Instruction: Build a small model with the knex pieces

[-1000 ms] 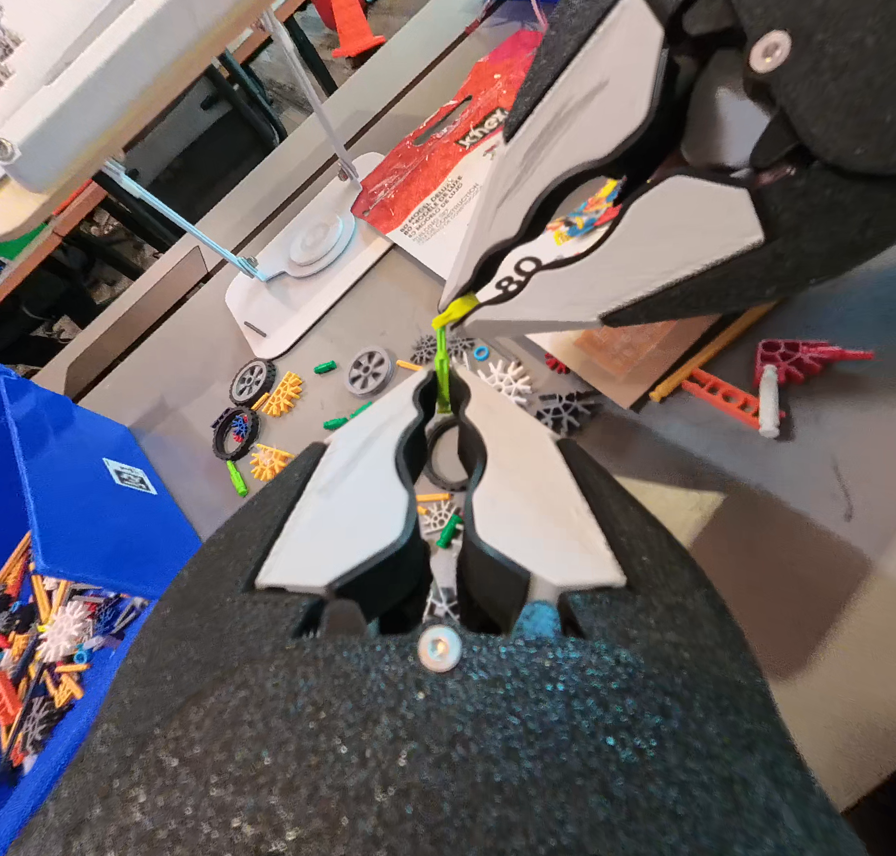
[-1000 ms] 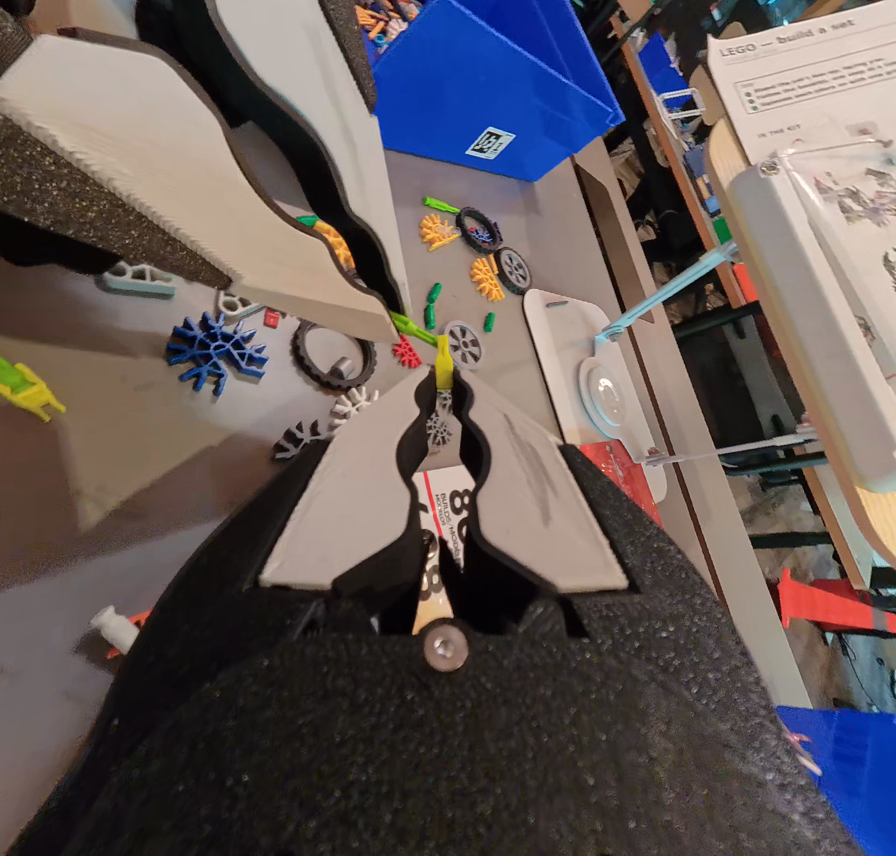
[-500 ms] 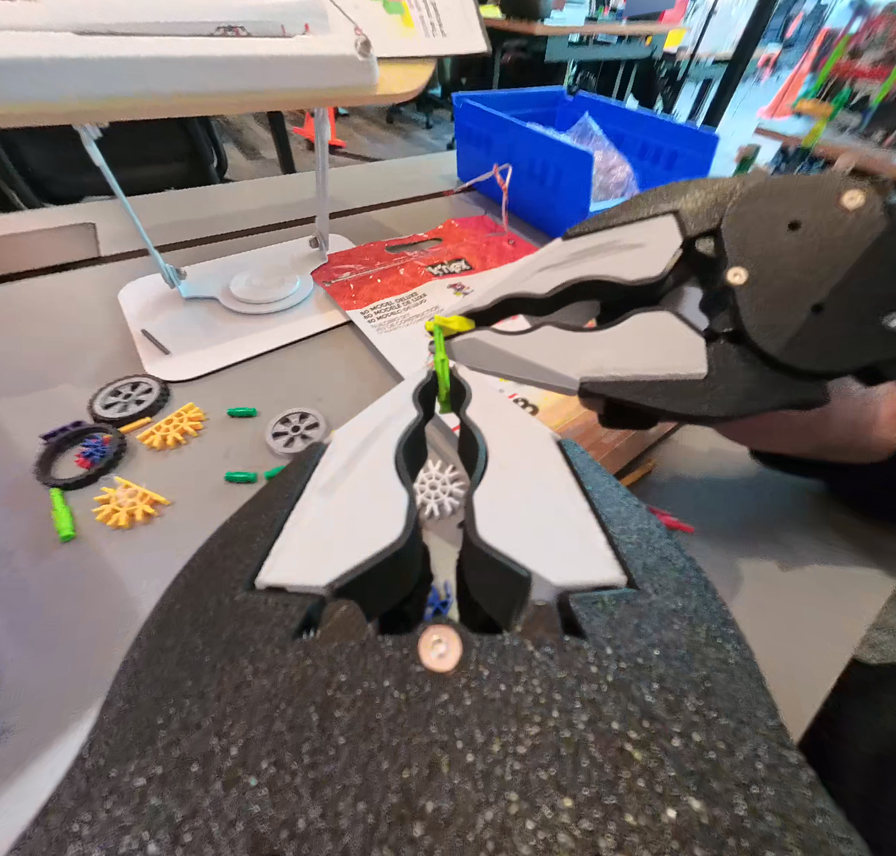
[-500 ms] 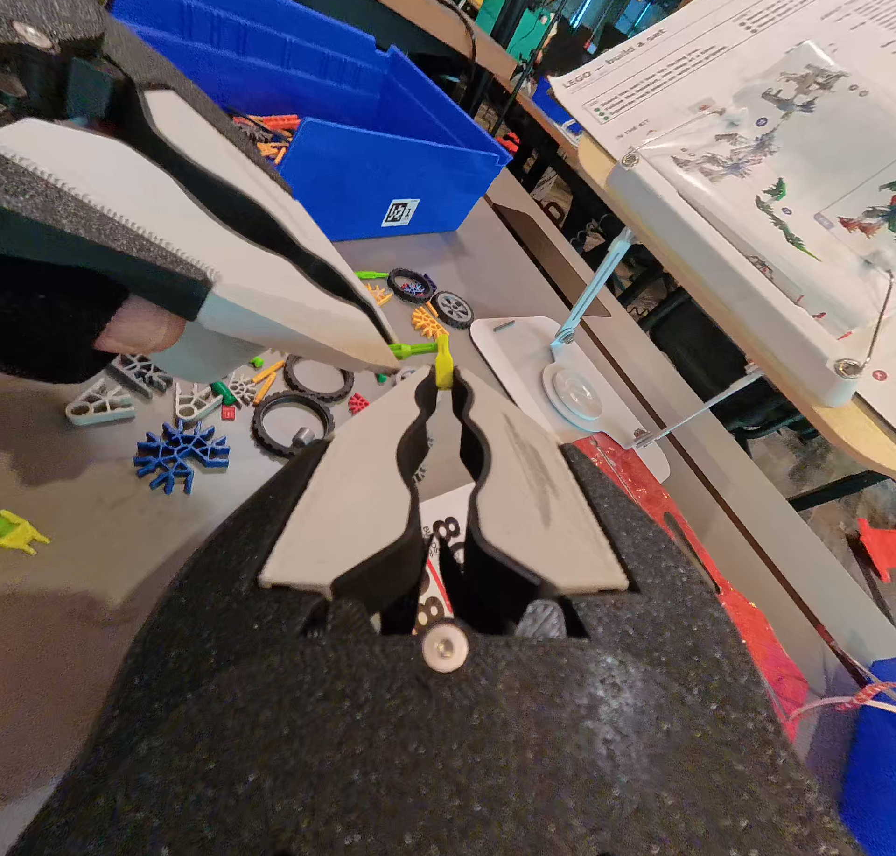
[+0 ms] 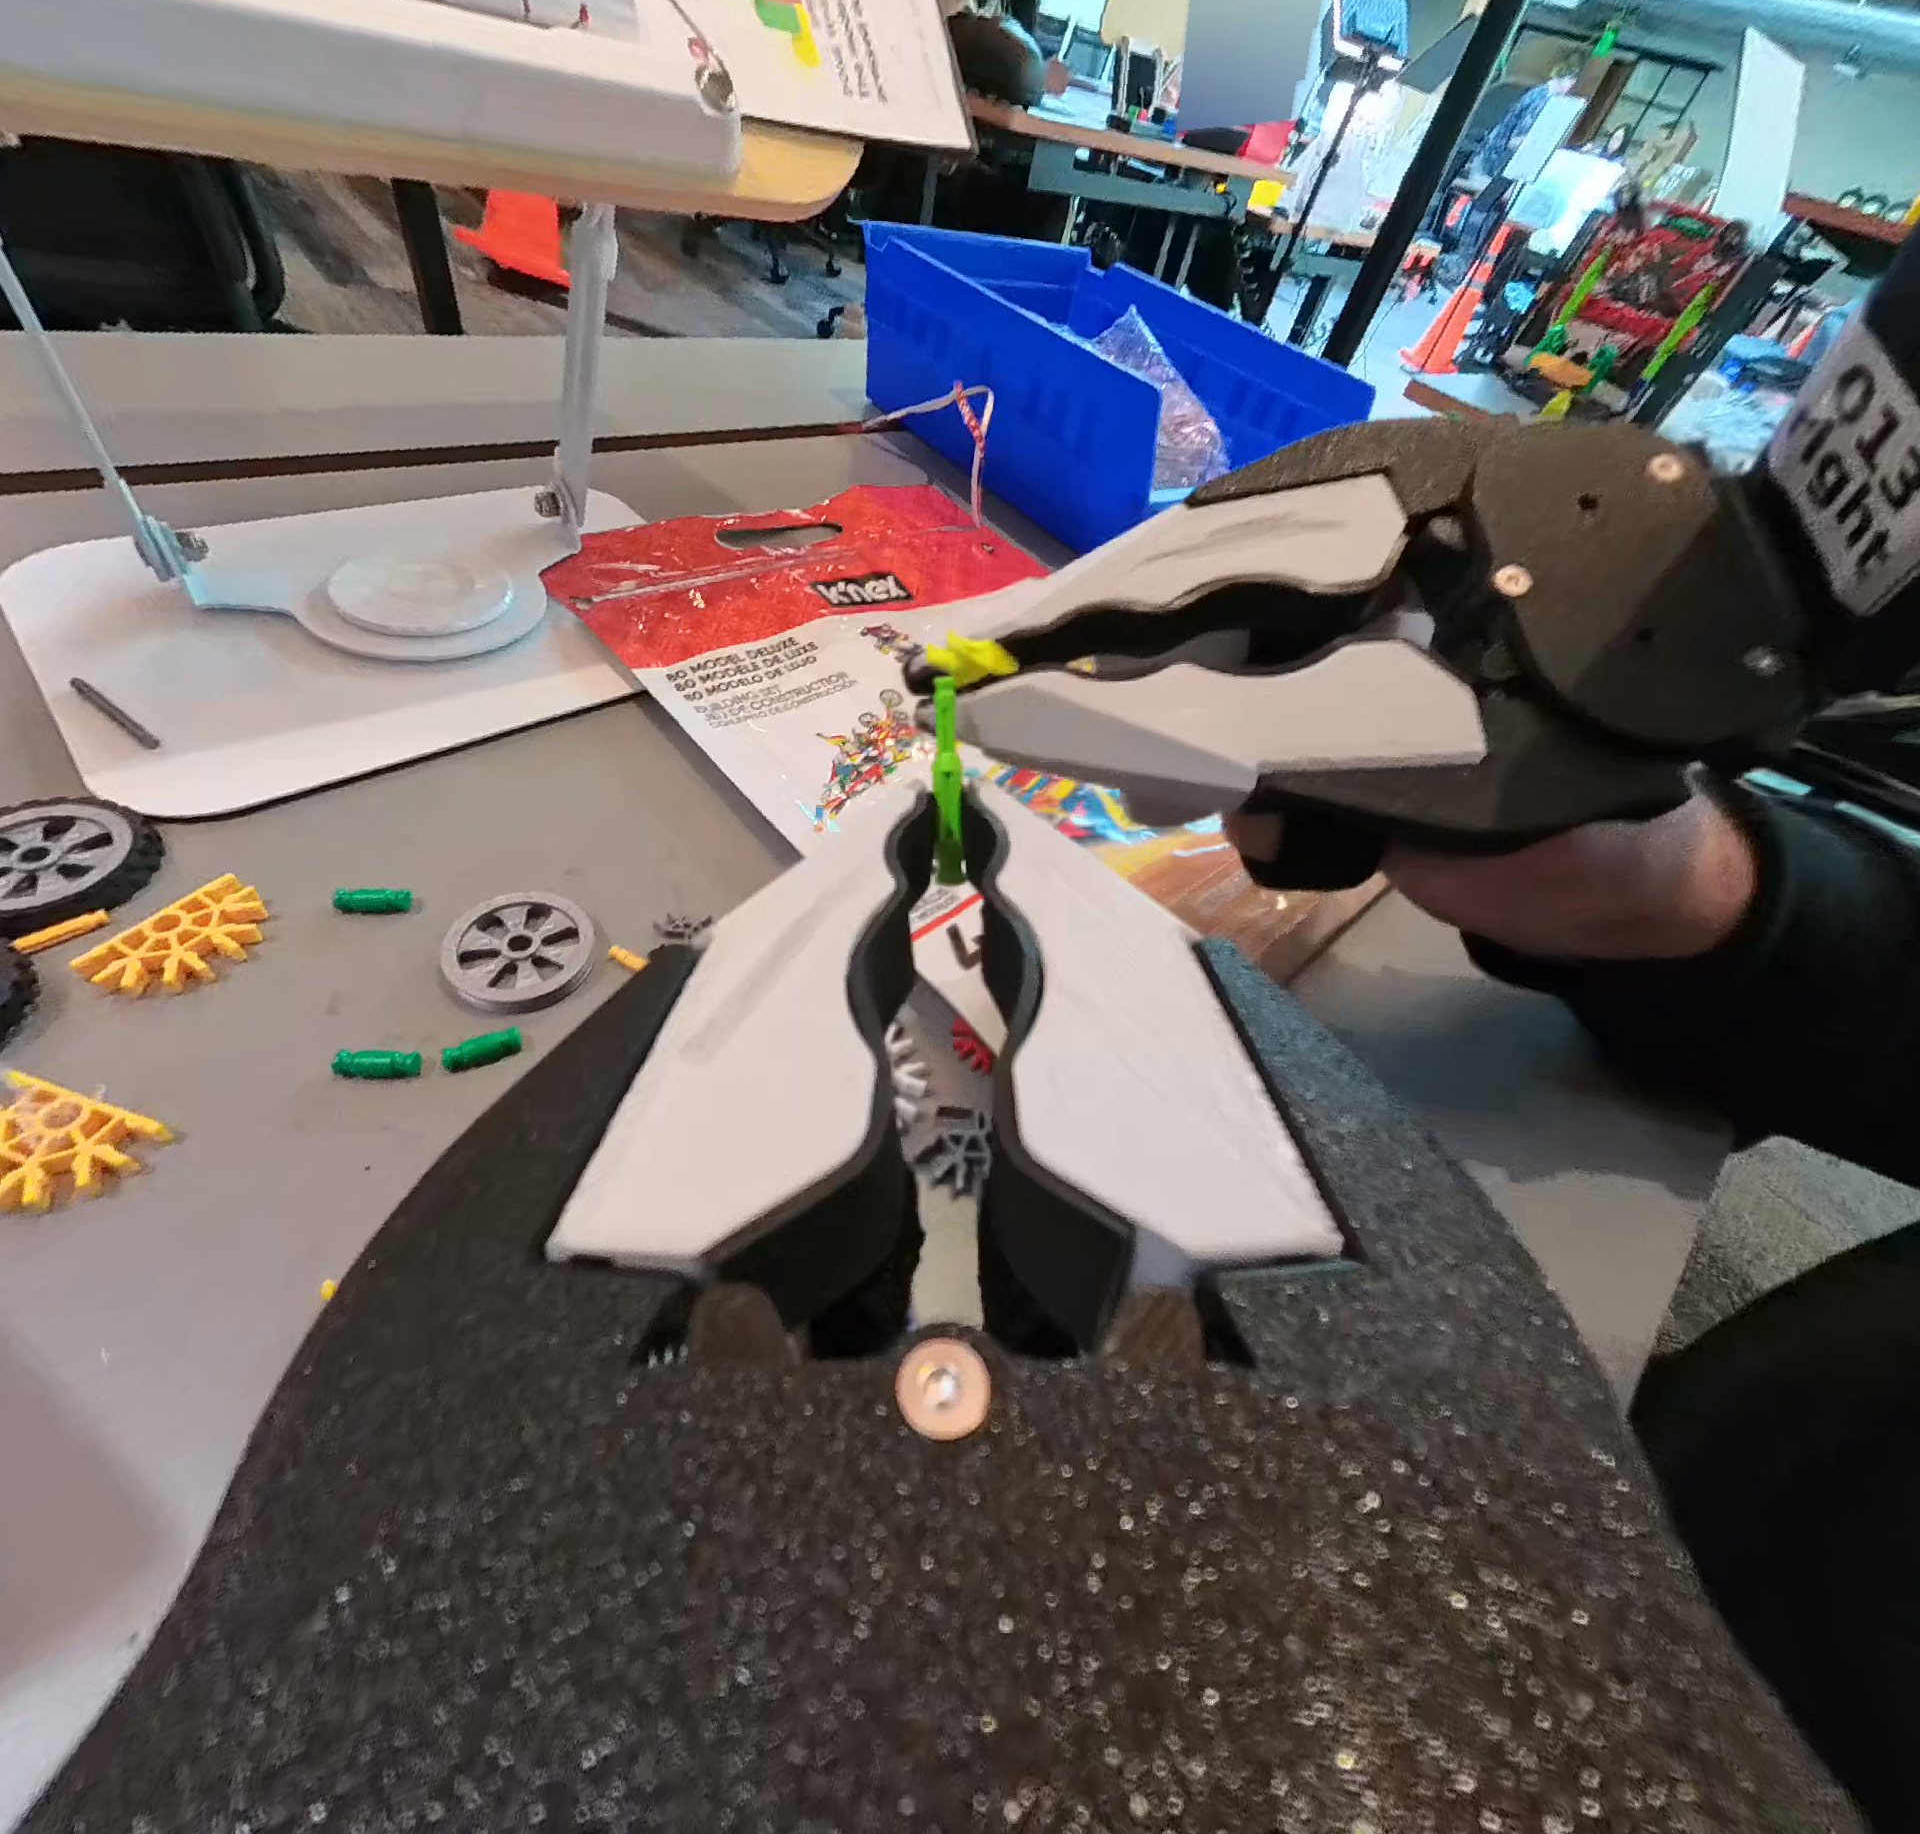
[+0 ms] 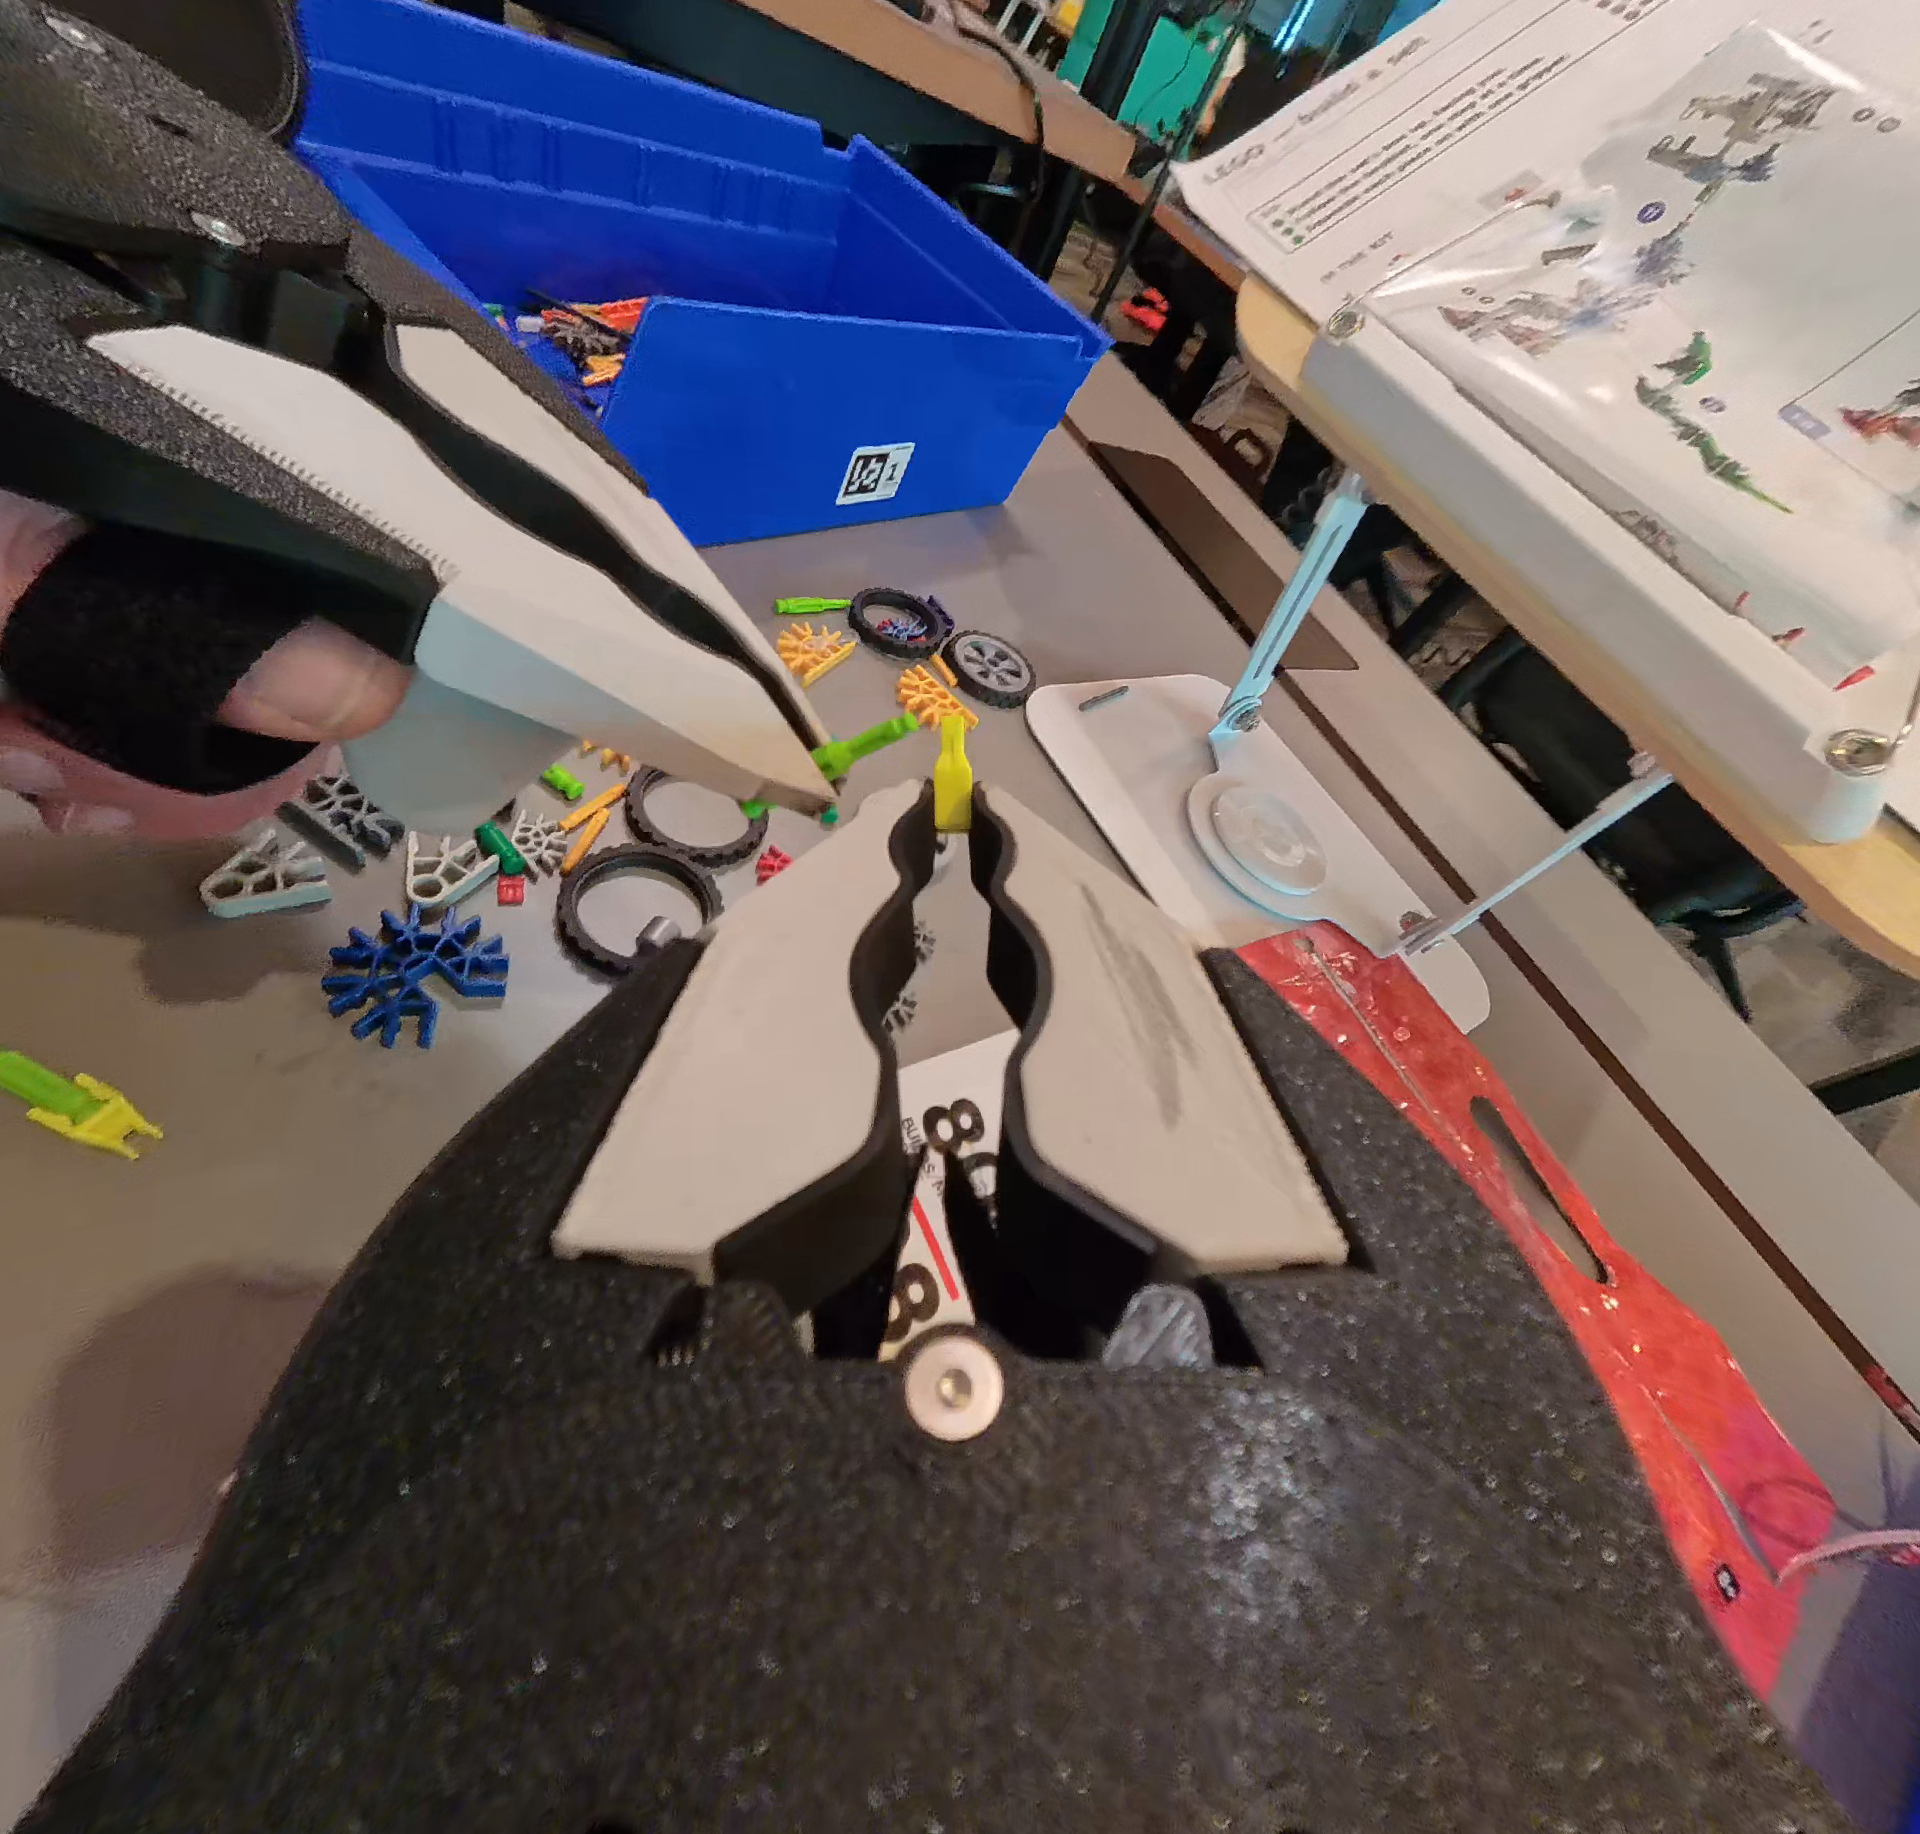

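My left gripper [image 5: 943, 834] is shut on a bright green rod [image 5: 943, 776] that stands up from its tips. My right gripper [image 6: 951, 797] is shut on a small yellow connector [image 6: 951, 768]. In the left wrist view the right gripper [image 5: 925, 688] comes in from the right, and its yellow connector [image 5: 971, 657] sits by the rod's top end. In the right wrist view the left gripper [image 6: 821, 782] comes in from the left, and the green rod [image 6: 868, 740] points at the yellow connector with a small gap. Both are held above the grey table [image 5: 623, 828].
Loose parts lie on the table: grey wheels [image 5: 516, 951], yellow fan connectors [image 5: 171, 937], short green rods [image 5: 374, 1062], black tyres [image 6: 636, 906], a blue snowflake connector [image 6: 416, 969]. A white stand base [image 5: 312, 662], a red and white bag [image 5: 769, 579] and blue bins [image 6: 831, 413] [image 5: 1039, 413] stand behind. Left and right tips are no more than a few centimetres apart.
Both grippers have tilted up from looking down at the table to a more level view. The rod and the connector stay tip to tip; a small gap now shows between them.
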{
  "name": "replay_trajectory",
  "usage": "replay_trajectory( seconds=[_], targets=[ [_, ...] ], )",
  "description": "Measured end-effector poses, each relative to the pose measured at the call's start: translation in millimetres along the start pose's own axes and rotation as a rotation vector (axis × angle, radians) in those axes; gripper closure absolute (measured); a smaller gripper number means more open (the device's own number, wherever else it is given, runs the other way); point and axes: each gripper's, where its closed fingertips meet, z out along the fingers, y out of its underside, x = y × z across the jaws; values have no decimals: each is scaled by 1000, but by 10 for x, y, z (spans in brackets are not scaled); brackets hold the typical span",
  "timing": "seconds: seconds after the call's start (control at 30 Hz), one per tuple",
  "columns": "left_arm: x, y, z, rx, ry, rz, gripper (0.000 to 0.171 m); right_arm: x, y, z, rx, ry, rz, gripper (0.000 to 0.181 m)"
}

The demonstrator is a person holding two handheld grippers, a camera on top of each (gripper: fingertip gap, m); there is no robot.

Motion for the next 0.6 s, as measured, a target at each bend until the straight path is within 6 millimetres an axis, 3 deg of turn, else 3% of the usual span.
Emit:
replay_trajectory(
  seconds=[0.2, 0.4, 0.6],
  targets=[
    [-29, 221, -35, -134, 9, 23, 169, -2, 71, 0, -21, -60, 8, 178],
    [87, 570, -125, -291, 29, 68, 169, -1, 163, 28, -50, -92, 28, 178],
    [93, 744, -230, -363, 16, 65, 169, 16, 216, 39, -63, -113, 52, 177]
  ],
)
